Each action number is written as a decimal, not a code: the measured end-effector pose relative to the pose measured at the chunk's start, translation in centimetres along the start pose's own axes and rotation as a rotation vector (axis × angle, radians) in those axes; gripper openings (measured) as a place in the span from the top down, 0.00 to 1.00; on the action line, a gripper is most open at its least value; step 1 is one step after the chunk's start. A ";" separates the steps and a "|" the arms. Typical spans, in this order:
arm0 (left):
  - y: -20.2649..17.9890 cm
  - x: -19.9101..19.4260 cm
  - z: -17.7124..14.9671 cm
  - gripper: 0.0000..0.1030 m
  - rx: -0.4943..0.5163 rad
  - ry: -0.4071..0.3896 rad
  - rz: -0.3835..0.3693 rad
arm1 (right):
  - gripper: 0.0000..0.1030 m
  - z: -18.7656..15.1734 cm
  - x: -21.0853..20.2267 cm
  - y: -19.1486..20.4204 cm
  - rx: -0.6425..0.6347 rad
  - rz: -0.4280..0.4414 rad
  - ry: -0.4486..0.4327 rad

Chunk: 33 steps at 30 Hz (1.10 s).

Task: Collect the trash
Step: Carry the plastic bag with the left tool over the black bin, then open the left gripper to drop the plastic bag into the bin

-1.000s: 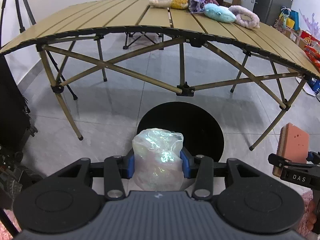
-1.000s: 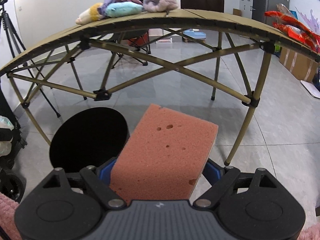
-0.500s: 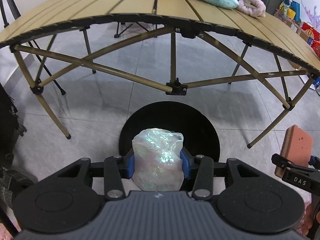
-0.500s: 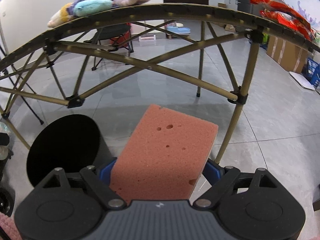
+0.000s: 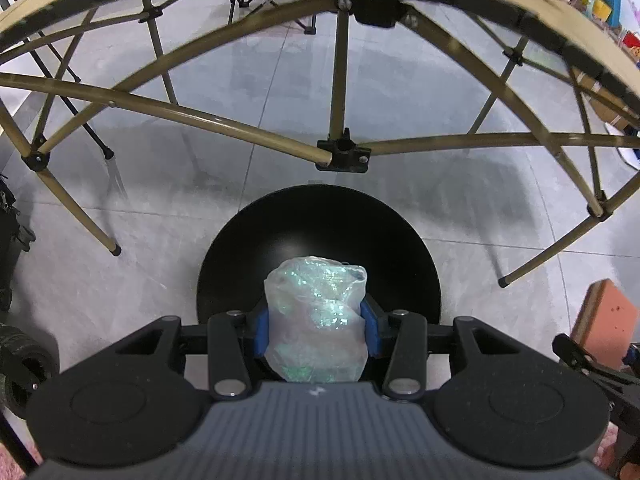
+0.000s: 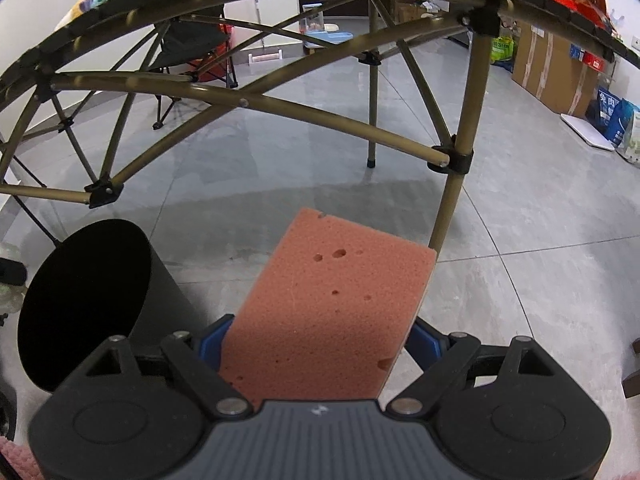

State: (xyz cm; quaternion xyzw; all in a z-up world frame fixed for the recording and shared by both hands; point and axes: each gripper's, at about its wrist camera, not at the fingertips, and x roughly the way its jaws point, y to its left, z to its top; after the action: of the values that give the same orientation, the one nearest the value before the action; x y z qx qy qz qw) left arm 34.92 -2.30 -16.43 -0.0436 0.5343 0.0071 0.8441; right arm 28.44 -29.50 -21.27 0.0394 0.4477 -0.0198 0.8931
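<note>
Plastic wad over bin (left view only); sponge possibly beside it.

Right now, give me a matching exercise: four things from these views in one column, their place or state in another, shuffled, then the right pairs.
Things:
1. crumpled plastic wrap
2. sponge
3. bin
4. folding table

Places or states:
A. stands open on the floor, black inside
B. held in the right tongs
C. arches over the scene on crossed legs
D. held in the left tongs, above the bin's mouth

Pairs: 1-D, 2-B, 3-A, 4-C
</note>
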 end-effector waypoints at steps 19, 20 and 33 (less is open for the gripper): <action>-1.4 4.5 0.0 0.57 -0.005 0.070 0.092 | 0.15 -0.8 1.2 -2.1 0.038 -0.049 0.047; -1.5 4.5 0.0 0.57 -0.004 0.068 0.091 | 0.15 -0.8 1.3 -2.1 0.037 -0.051 0.048; -1.1 3.5 0.0 0.00 -0.029 0.015 0.096 | 0.15 -0.9 1.6 -2.0 0.027 -0.064 0.060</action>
State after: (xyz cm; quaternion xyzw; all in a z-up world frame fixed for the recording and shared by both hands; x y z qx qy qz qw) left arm 36.45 -3.48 -19.54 -0.0300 0.5418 0.0551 0.8382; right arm 28.53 -31.38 -23.18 0.0376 0.4752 -0.0532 0.8775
